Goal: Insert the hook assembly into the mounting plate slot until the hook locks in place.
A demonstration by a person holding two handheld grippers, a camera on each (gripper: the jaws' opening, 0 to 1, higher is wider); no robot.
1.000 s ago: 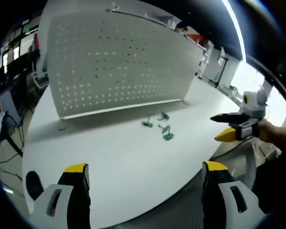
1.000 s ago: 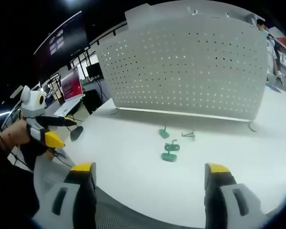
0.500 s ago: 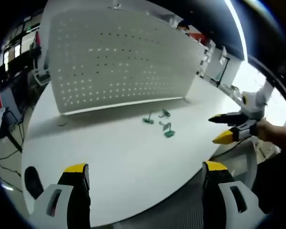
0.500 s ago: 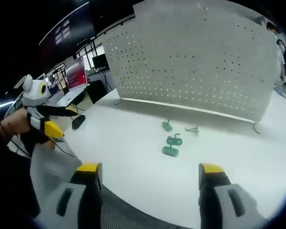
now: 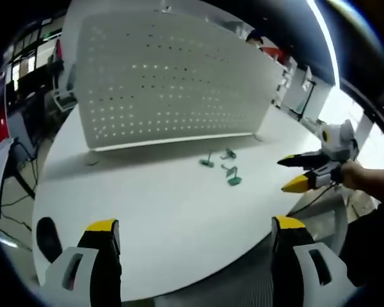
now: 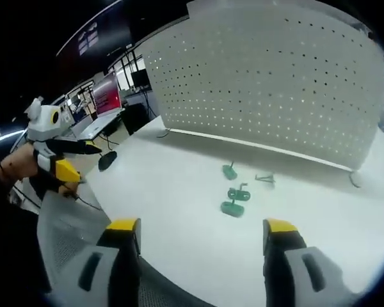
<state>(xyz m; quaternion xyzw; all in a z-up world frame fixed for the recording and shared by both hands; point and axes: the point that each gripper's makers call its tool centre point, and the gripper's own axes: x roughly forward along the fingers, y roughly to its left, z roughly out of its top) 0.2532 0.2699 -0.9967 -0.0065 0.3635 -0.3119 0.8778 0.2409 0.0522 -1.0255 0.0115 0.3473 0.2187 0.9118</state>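
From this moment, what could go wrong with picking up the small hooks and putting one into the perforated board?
Three risks, as I judge them:
1. The green hooks lie close together on the white table, so one claw may knock its neighbours aside.
2. The thin grey hook looks flat and hard to grip.
3. Both the left claw and right claw are open and far from the pegboard, whose holes are small, so misalignment is likely.

In my right gripper view, my right gripper (image 6: 201, 233) has its jaws a little closer together than a second ago, and it has eased nearer the green hooks (image 6: 234, 199) on the desk (image 6: 179, 192). In my left gripper view the right gripper (image 5: 293, 173) now sits slightly farther left, nearer the hooks.
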